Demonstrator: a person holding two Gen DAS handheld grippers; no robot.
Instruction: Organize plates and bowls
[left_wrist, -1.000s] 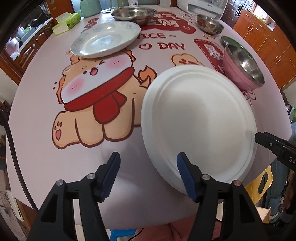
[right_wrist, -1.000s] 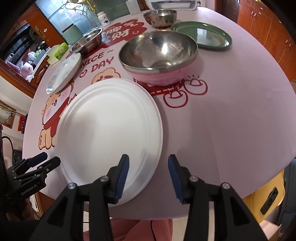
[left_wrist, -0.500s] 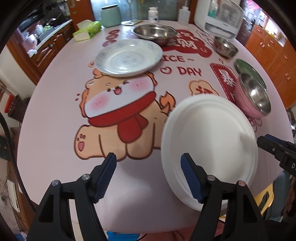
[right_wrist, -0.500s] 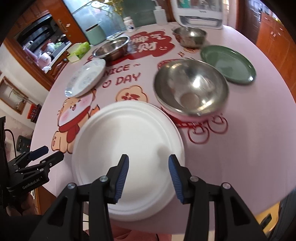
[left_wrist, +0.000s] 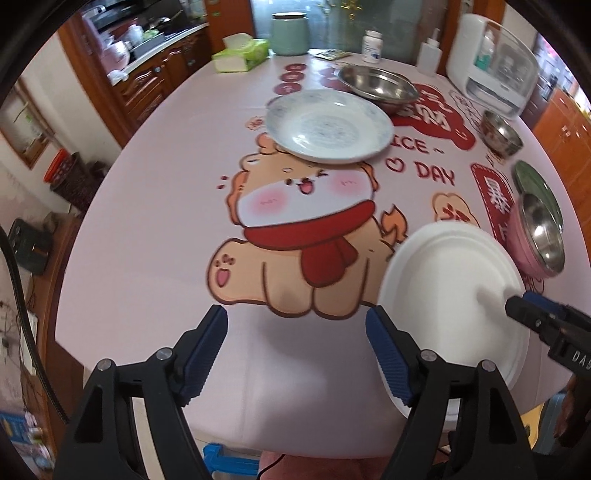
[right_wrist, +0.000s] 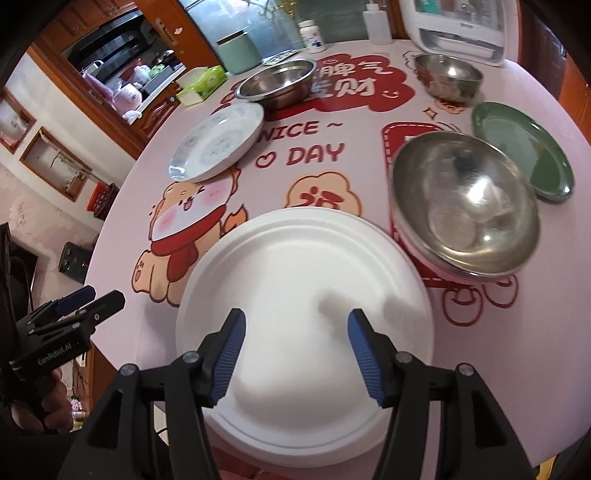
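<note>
A white paper plate (left_wrist: 454, 295) (right_wrist: 303, 295) lies flat near the table's front edge. My right gripper (right_wrist: 295, 325) hovers over it, its jaws opening, with no pad touching it; its tip (left_wrist: 535, 317) shows over the plate's right side. My left gripper (left_wrist: 295, 332) hangs over bare tablecloth left of the plate, jaws opening and empty. A pink-sided steel bowl (right_wrist: 465, 206) stands just right of the plate, with a green plate (right_wrist: 521, 147) behind it. Farther back are a patterned plate (left_wrist: 328, 125), a wide steel bowl (left_wrist: 376, 85) and a small steel bowl (left_wrist: 502, 133).
The round table wears a pink cartoon cloth (left_wrist: 166, 184). Along the far edge stand a tissue box (left_wrist: 240, 55), a green canister (left_wrist: 290, 33), a pill bottle (left_wrist: 371, 46) and a white appliance (left_wrist: 495, 66). A hand holds the left gripper (right_wrist: 85, 299) at the table's left front.
Both grippers rose and both jaws widened. The left gripper shifted left off the white plate's rim. The right one moved from the rim to over the plate. The plate stayed put.
</note>
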